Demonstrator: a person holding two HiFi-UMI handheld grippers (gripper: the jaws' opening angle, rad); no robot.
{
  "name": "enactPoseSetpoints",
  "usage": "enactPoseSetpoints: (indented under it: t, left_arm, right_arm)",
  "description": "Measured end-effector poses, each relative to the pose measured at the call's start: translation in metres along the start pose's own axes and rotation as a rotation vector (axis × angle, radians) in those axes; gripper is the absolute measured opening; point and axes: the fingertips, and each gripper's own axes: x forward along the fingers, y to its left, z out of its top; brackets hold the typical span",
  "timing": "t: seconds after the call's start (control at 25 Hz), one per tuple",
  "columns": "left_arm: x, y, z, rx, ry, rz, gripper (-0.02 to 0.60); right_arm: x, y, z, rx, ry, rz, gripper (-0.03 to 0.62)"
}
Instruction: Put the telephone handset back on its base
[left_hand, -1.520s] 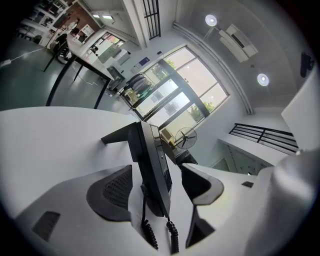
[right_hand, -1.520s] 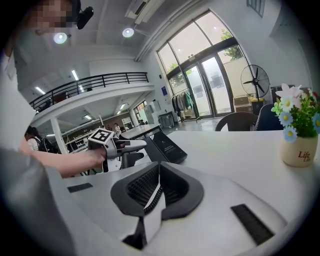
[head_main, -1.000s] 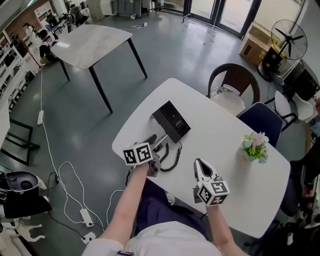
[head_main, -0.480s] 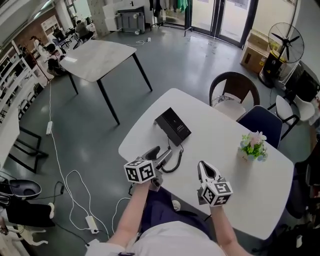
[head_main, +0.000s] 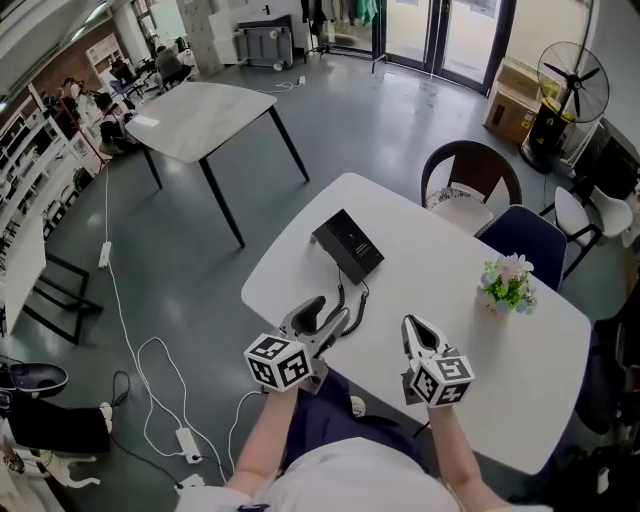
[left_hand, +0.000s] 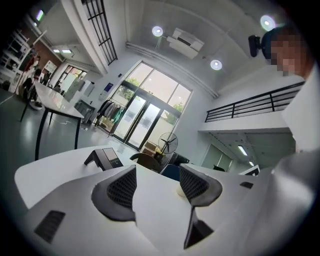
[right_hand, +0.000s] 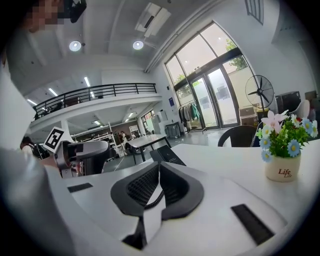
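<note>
The step in hand looks like the pickup. The base (head_main: 348, 245) sits bare on the table (head_main: 480, 390), and the handset (head_main: 310, 311) lies off it near the table's 7 o'clock edge, joined to it by the cord (head_main: 350, 306). The left gripper (head_main: 320, 320) is right at the handset, jaws wide but closing. Its own view shows only white table between the pads, so no grip shows yet, and I cannot tell whether the handset sits lower between them. The right gripper (head_main: 421, 336) hovers at 3 o'clock of the left one, jaws together and empty. Next, I judge, the left jaws must close squarely across the handset's middle. They would then lift it and carry it toward 1 o'clock to the base, minding cord slack so the base does not drag.
</note>
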Motion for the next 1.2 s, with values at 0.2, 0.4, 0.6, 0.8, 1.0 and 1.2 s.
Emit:
enactPoseSetpoints:
  t: [0.2, 0.4, 0.6, 0.8, 1.0, 1.2]
  left_arm:
    - [-0.008, -0.009, 0.0, 0.132, 0.006, 0.013, 0.24]
    - [-0.014, -0.016, -0.004, 0.312, 0.024, 0.05, 0.14]
    - [-0.015, -0.015, -0.002, 0.441, 0.031, 0.102, 0.066]
    - [-0.015, -0.013, -0.002, 0.489, 0.033, 0.13, 0.021]
    - [-0.014, -0.017, -0.007, 0.485, 0.049, 0.121, 0.015]
    - [-0.012, -0.02, -0.012, 0.465, 0.054, 0.113, 0.015]
  right_arm:
    - [-0.01, 0.001, 0.011, -0.024, -0.024, -0.014, 0.034]
    - [-0.019, 0.005, 0.014, -0.113, -0.022, -0.043, 0.034]
    - [-0.025, 0.006, 0.01, -0.154, -0.014, -0.065, 0.034]
    - [-0.03, 0.002, 0.009, -0.172, -0.019, -0.091, 0.032]
    - [-0.035, 0.002, 0.011, -0.153, -0.025, -0.09, 0.032]
    - [-0.039, 0.0, 0.013, -0.145, -0.033, -0.099, 0.032]
